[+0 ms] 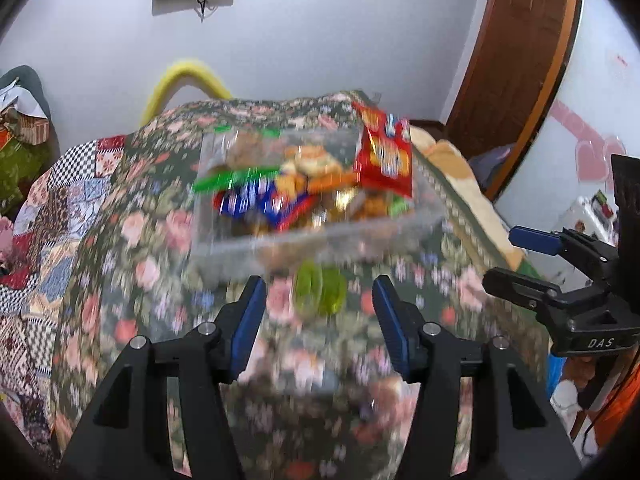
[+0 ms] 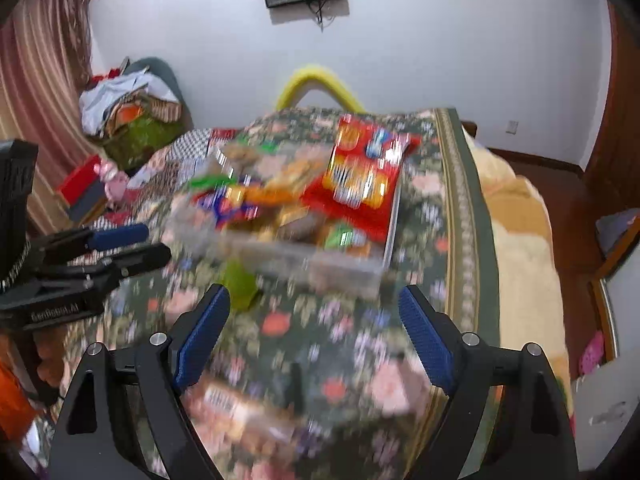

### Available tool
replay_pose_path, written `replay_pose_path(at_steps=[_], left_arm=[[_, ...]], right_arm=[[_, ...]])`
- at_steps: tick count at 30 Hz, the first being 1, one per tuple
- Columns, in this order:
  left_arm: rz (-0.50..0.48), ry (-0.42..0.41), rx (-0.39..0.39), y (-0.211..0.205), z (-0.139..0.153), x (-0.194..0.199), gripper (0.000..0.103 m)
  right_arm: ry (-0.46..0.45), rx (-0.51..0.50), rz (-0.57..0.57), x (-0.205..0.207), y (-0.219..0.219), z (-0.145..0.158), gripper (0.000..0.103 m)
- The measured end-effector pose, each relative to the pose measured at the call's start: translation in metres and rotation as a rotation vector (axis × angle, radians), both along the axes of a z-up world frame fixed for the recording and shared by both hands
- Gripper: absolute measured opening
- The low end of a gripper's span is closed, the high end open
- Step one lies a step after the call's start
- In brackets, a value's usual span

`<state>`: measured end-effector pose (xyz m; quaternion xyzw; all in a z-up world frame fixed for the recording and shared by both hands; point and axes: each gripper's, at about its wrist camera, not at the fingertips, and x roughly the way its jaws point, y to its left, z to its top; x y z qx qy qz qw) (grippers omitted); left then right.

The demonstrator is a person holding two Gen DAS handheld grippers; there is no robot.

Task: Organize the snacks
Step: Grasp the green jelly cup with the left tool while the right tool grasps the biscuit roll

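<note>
A clear plastic box [image 1: 224, 236] full of mixed snack packets sits on the floral bedspread [image 1: 120, 280]; it also shows in the right wrist view [image 2: 280, 252]. A red snack bag [image 1: 386, 152] leans on the box's right side, also seen in the right wrist view [image 2: 360, 176]. A green packet [image 1: 320, 290] lies on the cover just in front of the box and shows in the right wrist view [image 2: 240, 284]. My left gripper [image 1: 319, 322] is open and empty, just short of the green packet. My right gripper [image 2: 314, 336] is open and empty, in front of the box. Both views are motion-blurred.
A snack packet [image 2: 236, 404] lies on the cover near my right gripper's left finger. The bed's right edge drops to a yellow blanket [image 2: 516, 248]. A patchwork quilt [image 1: 44, 216] and a pile of clothes [image 2: 128, 108] lie to the left. A wooden door [image 1: 516, 52] stands at the right.
</note>
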<state>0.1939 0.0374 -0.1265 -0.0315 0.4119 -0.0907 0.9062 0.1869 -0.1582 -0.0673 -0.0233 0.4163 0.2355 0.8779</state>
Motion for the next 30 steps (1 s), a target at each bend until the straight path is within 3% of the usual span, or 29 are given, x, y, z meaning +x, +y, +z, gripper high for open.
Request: replay_pose_path(at_steps=[7,9,12,20,24,27,30], left_arm=[[0.002,0.045,0.008,0.007,-0.025,-0.048,0.055],[0.007,0.046,0.0,0.011,-0.029,-0.059,0.055],[0.014,0.051,-0.012,0.015,-0.033,-0.07,0.055],[0.049,0.06,-0.048,0.032,-0.041,-0.085,0.055],[0.068,0.066,-0.059,0.04,-0.044,-0.086,0.055],[0.079,0.068,-0.055,0.044,-0.047,-0.086,0.055],[0.087,0.072,-0.048,0.046,-0.05,-0.083,0.055]], right_arm=[[0.105,-0.013,0.012,-0.054,-0.003,-0.035,0.083],[0.152,-0.007,0.02,-0.064,-0.002,-0.046,0.061],[0.242,0.018,0.043,-0.072,0.003,-0.06,0.048],[0.319,0.022,0.042,-0.069,0.025,-0.078,0.05],[0.361,0.068,0.017,-0.048,0.034,-0.082,0.058],[0.342,0.073,-0.006,-0.036,0.043,-0.079,0.072],[0.312,0.063,-0.015,-0.024,0.057,-0.075,0.074]])
